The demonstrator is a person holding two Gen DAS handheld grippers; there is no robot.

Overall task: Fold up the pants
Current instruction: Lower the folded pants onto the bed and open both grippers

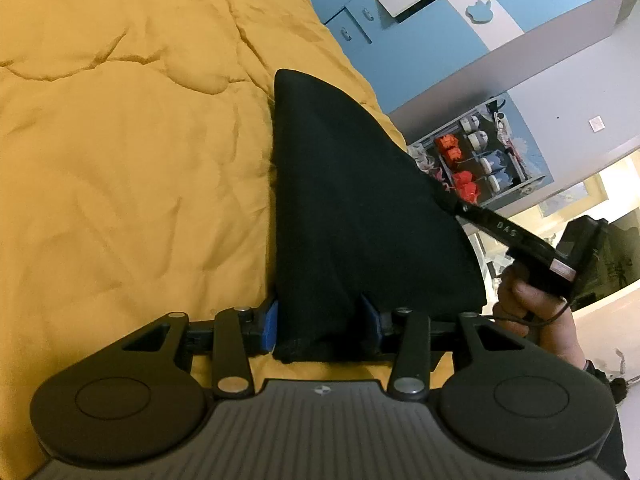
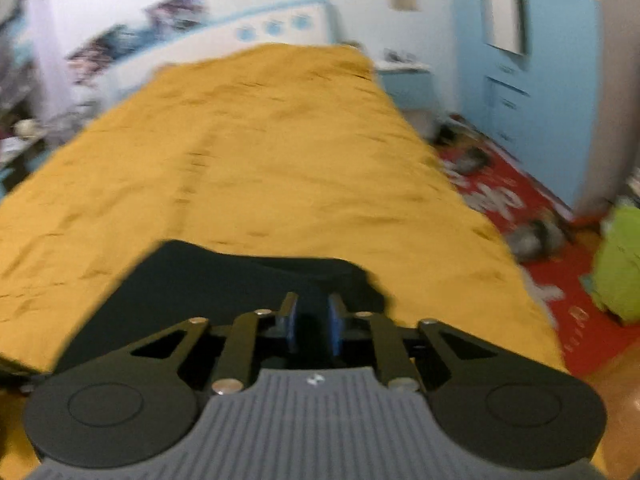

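The black pants (image 1: 352, 216) hang stretched above the yellow bedspread (image 1: 128, 168). My left gripper (image 1: 322, 324) is shut on one bunched edge of the pants between its blue pads (image 1: 271, 326). The right gripper's black finger (image 1: 504, 230) pinches the far edge of the cloth, held by a hand (image 1: 536, 312). In the blurred right wrist view, my right gripper (image 2: 313, 326) has its blue pads (image 2: 335, 328) close together on the black pants (image 2: 224, 280), which spread out below it over the bedspread (image 2: 280, 152).
A blue and white wardrobe (image 1: 460, 28) stands beside the bed. A shelf with red and white items (image 1: 476, 156) stands on the right. A red rug (image 2: 532, 232) with shoes and a green object (image 2: 620, 264) lie on the floor right of the bed.
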